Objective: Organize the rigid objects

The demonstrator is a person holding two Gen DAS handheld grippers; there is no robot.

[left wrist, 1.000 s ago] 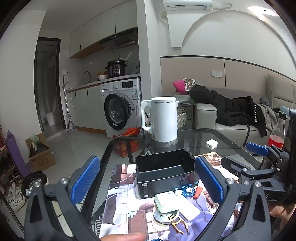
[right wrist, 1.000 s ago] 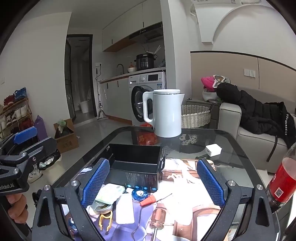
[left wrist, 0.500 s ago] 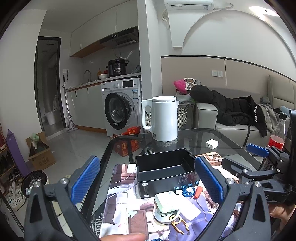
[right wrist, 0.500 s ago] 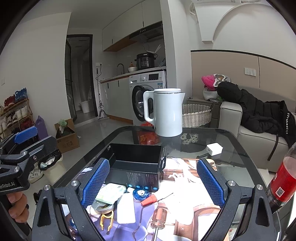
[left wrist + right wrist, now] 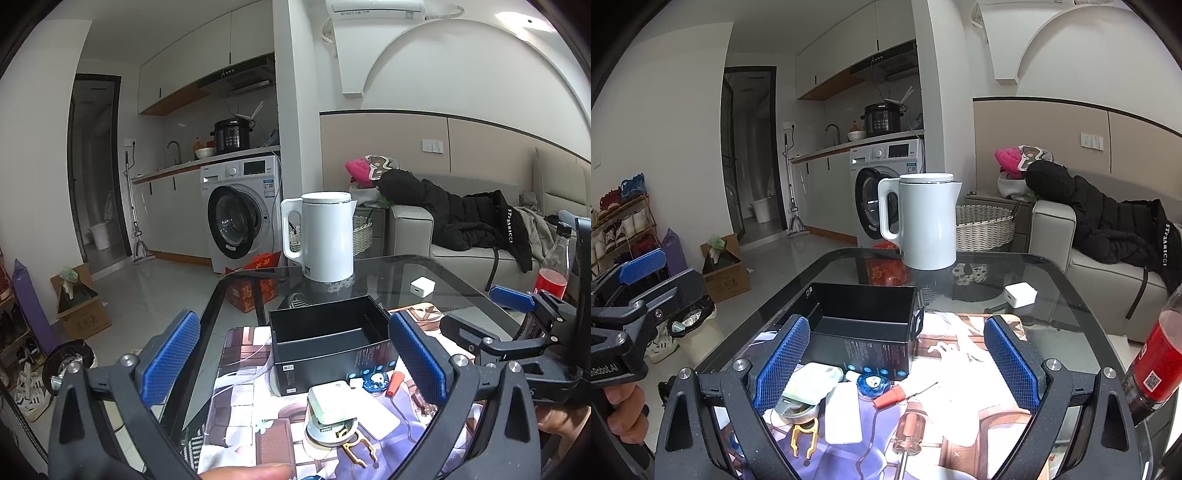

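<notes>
Plastic-handled screwdriver looks light and stiff; we'd take its handle, both claws gaping wide, empty.

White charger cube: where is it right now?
The white charger cube sits on the bare glass table, right of the black box and in front of the white kettle, touching neither.
</notes>
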